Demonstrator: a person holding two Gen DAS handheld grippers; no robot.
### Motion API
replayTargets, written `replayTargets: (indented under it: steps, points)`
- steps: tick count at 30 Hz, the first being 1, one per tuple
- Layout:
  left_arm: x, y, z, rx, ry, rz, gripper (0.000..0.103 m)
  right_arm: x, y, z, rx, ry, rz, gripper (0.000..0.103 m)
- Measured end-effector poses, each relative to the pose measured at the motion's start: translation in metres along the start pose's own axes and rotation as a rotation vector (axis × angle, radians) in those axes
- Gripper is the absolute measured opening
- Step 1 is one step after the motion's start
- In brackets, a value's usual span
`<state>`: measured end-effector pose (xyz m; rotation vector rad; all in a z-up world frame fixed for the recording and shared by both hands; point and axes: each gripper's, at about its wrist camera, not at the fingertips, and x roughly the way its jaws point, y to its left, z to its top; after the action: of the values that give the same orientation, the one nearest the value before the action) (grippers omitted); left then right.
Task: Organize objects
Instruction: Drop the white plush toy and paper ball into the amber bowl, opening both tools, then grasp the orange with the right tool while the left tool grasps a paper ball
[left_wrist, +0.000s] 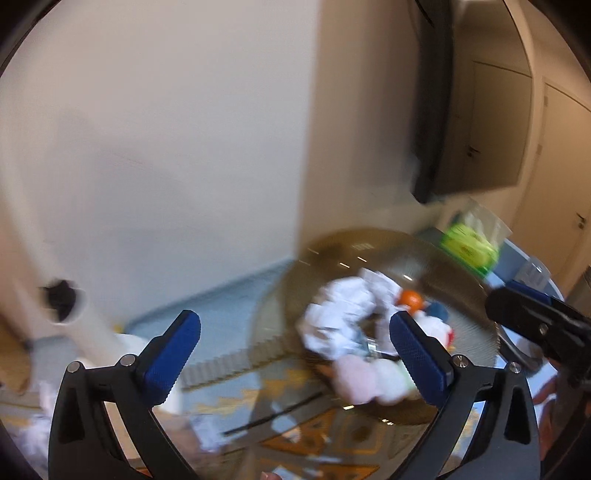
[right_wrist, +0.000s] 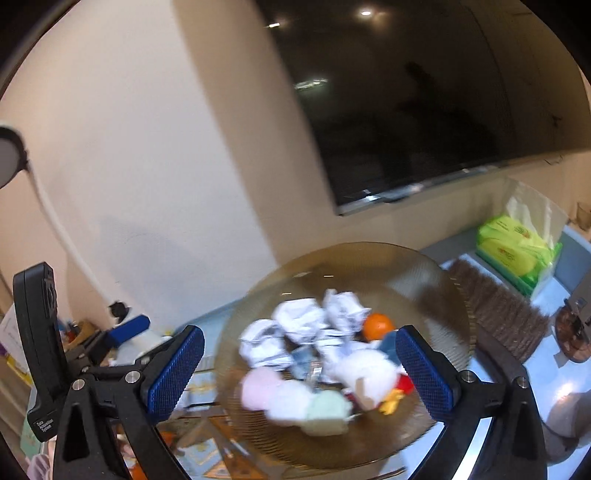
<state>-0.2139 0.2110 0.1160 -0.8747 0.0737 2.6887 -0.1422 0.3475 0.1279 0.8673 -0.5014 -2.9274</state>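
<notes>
Item: smoked-glass surface (right_wrist: 436, 280), round, ribbed at the rim, carrying the clutter we are to sort. Both views are blurred, so fine detail is uncertain.

Contents, read from the right wrist view with the pile's middle as clock centre:
- Paper balls (right_wrist: 295, 325), white and crumpled, several, from 9 to 12 o'clock, touching one another.
- Orange ball (right_wrist: 377, 325) at 2 o'clock, just beside the paper.
- Pastel puffs (right_wrist: 291, 400), pink, white and pale green, in a row at 6 to 7 o'clock.
- White plush (right_wrist: 365, 373) with red and yellow bits, at 4 o'clock.
- Something flat and bluish in the middle; we cannot tell what.

Off the pile: brush (right_wrist: 498, 317) at 3 o'clock, green tissue pack (right_wrist: 513, 247) at 2 o'clock, a dark screen (right_wrist: 424, 92) on the wall above.

Right claw (right_wrist: 300, 373): spread wide, empty, its blue pads standing either side of the pile in this view, nothing between them gripped.

Left claw (left_wrist: 295, 358): likewise wide and empty, set toward the 9 o'clock side of the pile (left_wrist: 354, 332); the right one shows as a dark shape at the far right edge of this view.

Step in hand, by our judgement: approach and selection; nothing is yet picked up and the sorting looks unstarted.

Next move calls for: singling out one item at the pile's edge, the orange ball or a paper ball, lowering one claw around it alone, then closing. The paper is light and packed close, so neighbours may come along.
</notes>
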Motion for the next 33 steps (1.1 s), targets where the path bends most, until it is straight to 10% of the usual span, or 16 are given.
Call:
replayTargets:
  steps: [15, 26, 33]
  points:
    - [-0.138, 0.176, -0.050, -0.040, -0.025, 0.258, 0.102, -0.010, 0.153, -0.064, -0.241, 0.111, 0.121, 0.103]
    - [-0.123, 0.274, -0.181, -0.181, 0.167, 0.253, 0.102, 0.036, 0.201, -0.202, -0.421, 0.375, 0.108, 0.103]
    - [-0.091, 0.280, -0.198, -0.161, 0.250, 0.235, 0.102, 0.054, 0.207, -0.223, -0.468, 0.413, 0.013, 0.103]
